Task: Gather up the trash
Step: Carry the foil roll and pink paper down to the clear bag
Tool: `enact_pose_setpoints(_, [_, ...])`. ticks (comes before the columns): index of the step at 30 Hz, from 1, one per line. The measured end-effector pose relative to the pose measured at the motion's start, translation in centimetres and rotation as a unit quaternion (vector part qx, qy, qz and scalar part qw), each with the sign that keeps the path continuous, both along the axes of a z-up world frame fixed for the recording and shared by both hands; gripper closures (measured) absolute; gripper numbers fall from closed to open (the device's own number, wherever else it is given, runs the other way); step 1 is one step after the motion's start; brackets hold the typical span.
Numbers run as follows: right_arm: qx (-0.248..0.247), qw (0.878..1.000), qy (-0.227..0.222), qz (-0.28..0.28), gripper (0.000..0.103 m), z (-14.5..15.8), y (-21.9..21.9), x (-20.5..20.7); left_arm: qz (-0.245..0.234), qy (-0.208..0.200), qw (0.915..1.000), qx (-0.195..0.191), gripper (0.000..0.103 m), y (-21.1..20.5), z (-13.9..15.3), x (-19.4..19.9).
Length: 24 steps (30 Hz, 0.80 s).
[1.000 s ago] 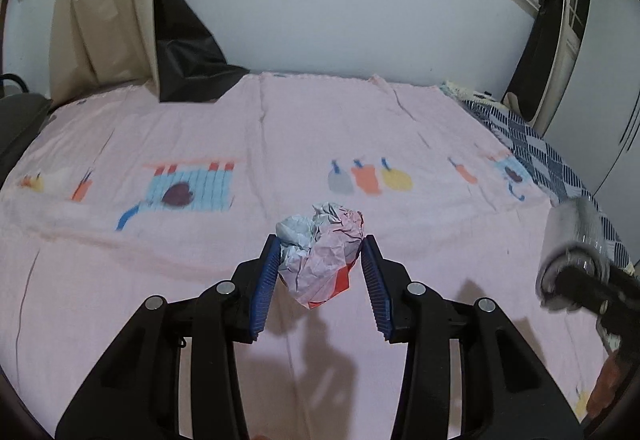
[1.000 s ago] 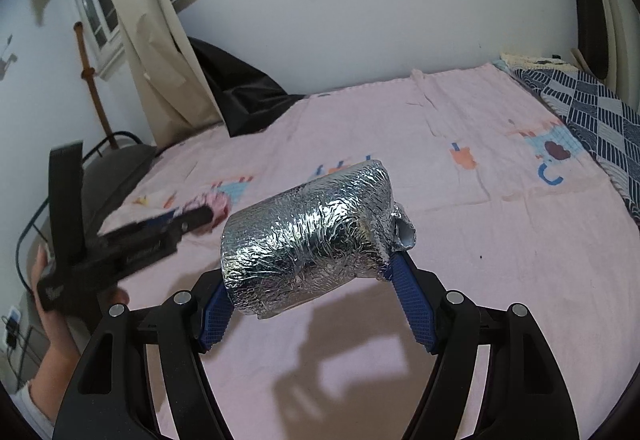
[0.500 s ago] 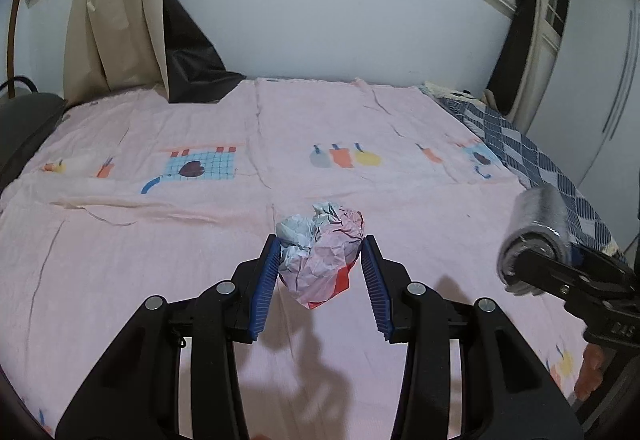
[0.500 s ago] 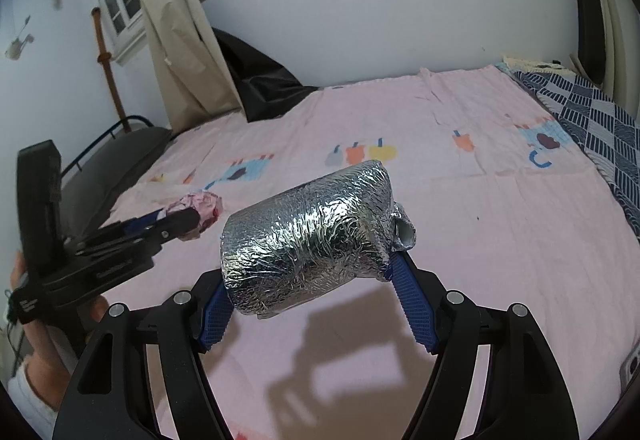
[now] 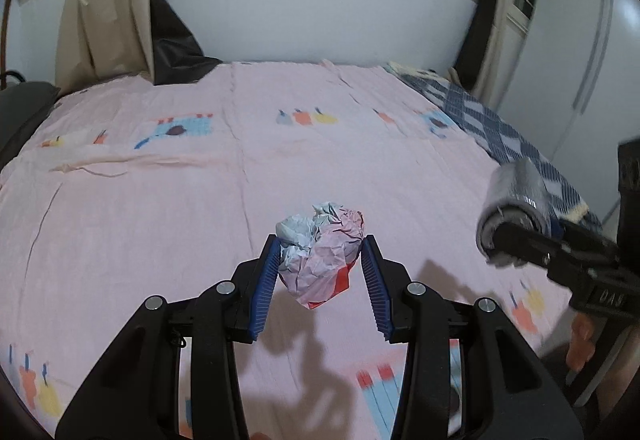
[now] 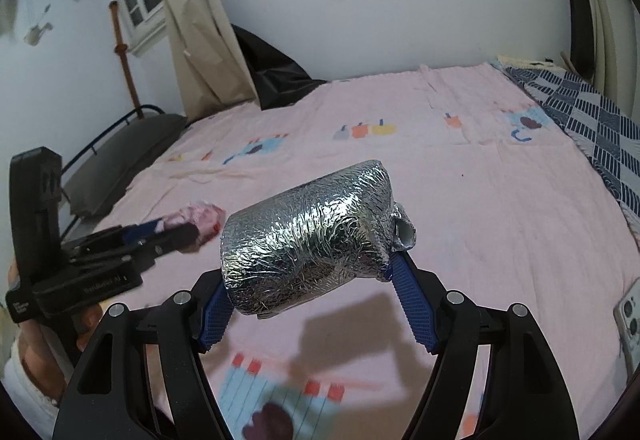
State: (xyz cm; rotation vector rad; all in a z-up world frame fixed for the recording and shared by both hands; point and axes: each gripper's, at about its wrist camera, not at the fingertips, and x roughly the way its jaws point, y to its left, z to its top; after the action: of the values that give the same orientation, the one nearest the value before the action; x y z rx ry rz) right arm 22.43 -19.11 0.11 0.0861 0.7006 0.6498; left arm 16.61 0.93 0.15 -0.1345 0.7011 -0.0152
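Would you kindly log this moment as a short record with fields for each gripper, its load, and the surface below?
left gripper: shut on crumpled paper wad, held clear of the bed
right gripper: shut on foil-wrapped roll, lying crosswise between the pads
surface: pink bedsheet with cartoon prints
other: phone on the sheet at the right edge

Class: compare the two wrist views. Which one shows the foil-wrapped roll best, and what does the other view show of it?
The right wrist view: the foil-wrapped roll fills the centre, sharp, lying crosswise between the right tongs above the pink bedsheet. The left wrist view shows it only small and blurred at the right edge, seen mostly end-on.
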Motion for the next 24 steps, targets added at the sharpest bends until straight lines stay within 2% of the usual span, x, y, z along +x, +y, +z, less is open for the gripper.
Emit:
enact_pose_setpoints(9, [-0.002, 0.999, -0.013, 0.033, 0.035, 0.0, -1.5, -6.3, -0.049, 0.008, 0.9984, 0.027, 0.06, -3.2, -0.9, -5.1])
enact_pose_setpoints(13, [0.001, 0.999, -0.013, 0.048, 0.035, -0.3, -2.3, -9.1, -0.069, 0.013, 0.9958, 0.059, 0.06, -4.5, -1.5, -7.6])
enact_pose_setpoints(15, [-0.003, 0.998, -0.014, 0.059, 0.035, -0.5, -2.5, -10.6, -0.077, 0.023, 0.9953, 0.054, 0.06, -4.6, -2.0, -8.7])
enact_pose_setpoints(21, [-0.028, 0.996, -0.011, 0.079, 0.035, -1.7, -3.0, -13.7, -0.086, 0.025, 0.9935, 0.07, 0.06, -5.4, -2.3, -11.3])
enact_pose_setpoints(24, [-0.038, 0.996, -0.001, 0.085, 0.035, -2.4, -3.4, -14.8, -0.091, 0.04, 0.9932, 0.061, 0.06, -5.3, -3.1, -12.5])
